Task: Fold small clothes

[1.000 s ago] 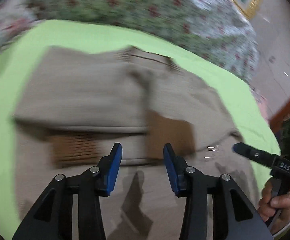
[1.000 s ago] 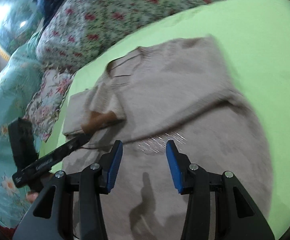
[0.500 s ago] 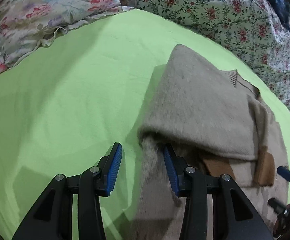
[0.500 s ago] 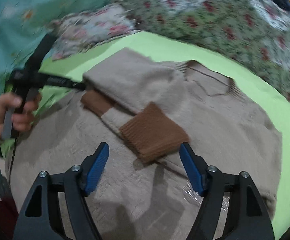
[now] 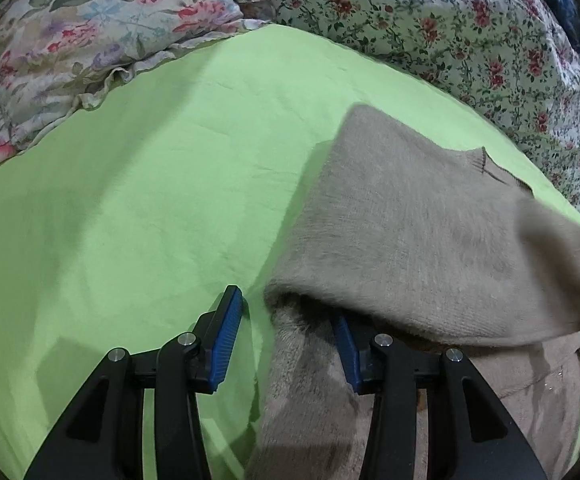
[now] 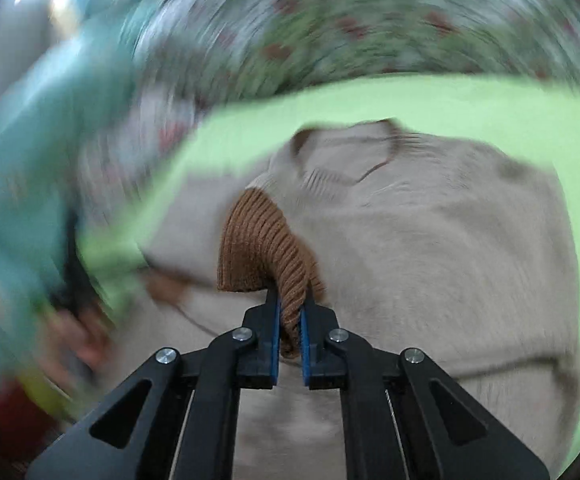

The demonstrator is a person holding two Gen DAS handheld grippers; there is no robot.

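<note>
A beige knit sweater [image 5: 422,232] lies on a lime green sheet [image 5: 150,208], with one sleeve folded across its body. My left gripper [image 5: 286,320] is open at the sweater's left side edge; its right finger is tucked under the folded sleeve and the fabric edge lies between the jaws. In the right wrist view the sweater [image 6: 430,248] lies with its neckline at the far side. My right gripper [image 6: 289,312] is shut on the brown ribbed cuff [image 6: 262,248] of a sleeve and holds it above the sweater's body.
Floral pillows [image 5: 90,40] and a floral quilt [image 5: 450,28] border the green sheet at the back. Teal bedding [image 6: 30,140] lies to the left in the blurred right wrist view, where the other hand shows as a blur [image 6: 78,336].
My right gripper has closed on the brown cuff and lifted it; its view is now blurred by fast motion. My left gripper has slid forward slightly along the sweater's side edge, still open.
</note>
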